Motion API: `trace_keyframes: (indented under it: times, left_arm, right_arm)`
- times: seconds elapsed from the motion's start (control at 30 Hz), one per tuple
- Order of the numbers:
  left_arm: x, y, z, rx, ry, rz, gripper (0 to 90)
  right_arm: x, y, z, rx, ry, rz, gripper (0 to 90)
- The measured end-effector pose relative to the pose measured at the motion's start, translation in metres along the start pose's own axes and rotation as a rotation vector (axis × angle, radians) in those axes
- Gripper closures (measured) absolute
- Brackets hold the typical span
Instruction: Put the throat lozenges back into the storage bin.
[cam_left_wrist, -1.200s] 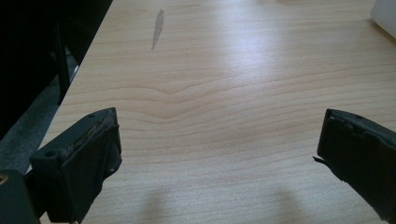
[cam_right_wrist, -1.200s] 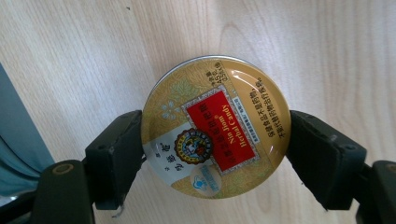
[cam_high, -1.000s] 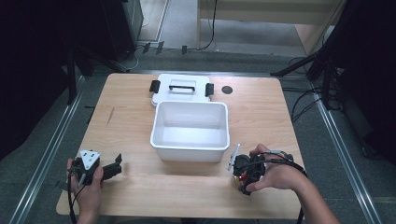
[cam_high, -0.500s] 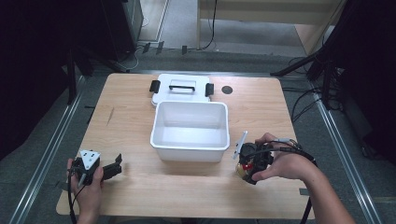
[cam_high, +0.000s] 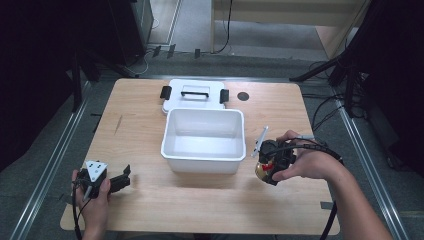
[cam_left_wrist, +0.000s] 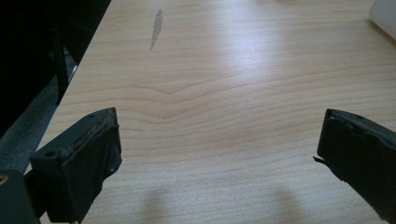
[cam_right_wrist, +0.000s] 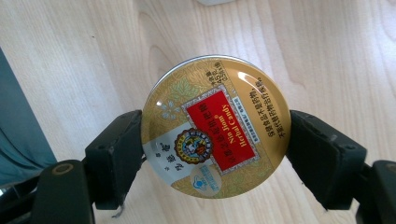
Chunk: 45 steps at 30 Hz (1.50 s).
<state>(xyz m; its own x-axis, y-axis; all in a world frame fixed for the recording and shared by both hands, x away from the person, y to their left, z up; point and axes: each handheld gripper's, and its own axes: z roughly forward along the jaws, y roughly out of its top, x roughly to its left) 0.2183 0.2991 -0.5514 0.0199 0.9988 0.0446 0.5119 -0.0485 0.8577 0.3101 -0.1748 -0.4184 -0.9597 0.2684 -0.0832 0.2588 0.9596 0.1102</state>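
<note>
A round gold candy tin (cam_right_wrist: 215, 126) with a red label sits clamped between the two black jaws of my right gripper (cam_right_wrist: 215, 135), held over the wooden table. From above, that gripper (cam_high: 264, 167) and the tin (cam_high: 261, 171) are just right of the white bin (cam_high: 203, 140), near its front right corner. My left gripper (cam_high: 120, 181) rests at the table's front left, open. Its jaws stand wide apart over bare wood (cam_left_wrist: 219, 140) with nothing between them.
The white bin is empty and stands mid-table. Its white lid (cam_high: 195, 95) with black latches lies flat behind it. A dark round mark (cam_high: 243, 96) is on the table at the back right. Cables trail from both grippers.
My right gripper, with the tin, has lifted and turned slightly, shifting a little right and away from the front edge. The left gripper has stayed put.
</note>
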Motion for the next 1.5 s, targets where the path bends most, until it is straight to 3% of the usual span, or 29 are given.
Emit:
trace_keyframes:
  times: [0.97, 1.2, 1.5]
  left_arm:
    - [0.000, 0.000, 0.000, 0.001, -0.007, 0.006, 0.2]
    - [0.000, 0.000, 0.000, 0.001, -0.007, 0.009, 0.1]
    - [0.000, 0.000, 0.000, 0.000, -0.011, 0.011, 0.1]
  right_arm:
    - [-0.052, 0.019, -0.020, -0.011, -0.017, -0.003, 22.3]
    - [-0.067, 0.027, -0.033, -0.005, -0.022, 0.002, 22.3]
    - [-0.074, 0.036, -0.049, 0.000, -0.032, -0.005, 22.3]
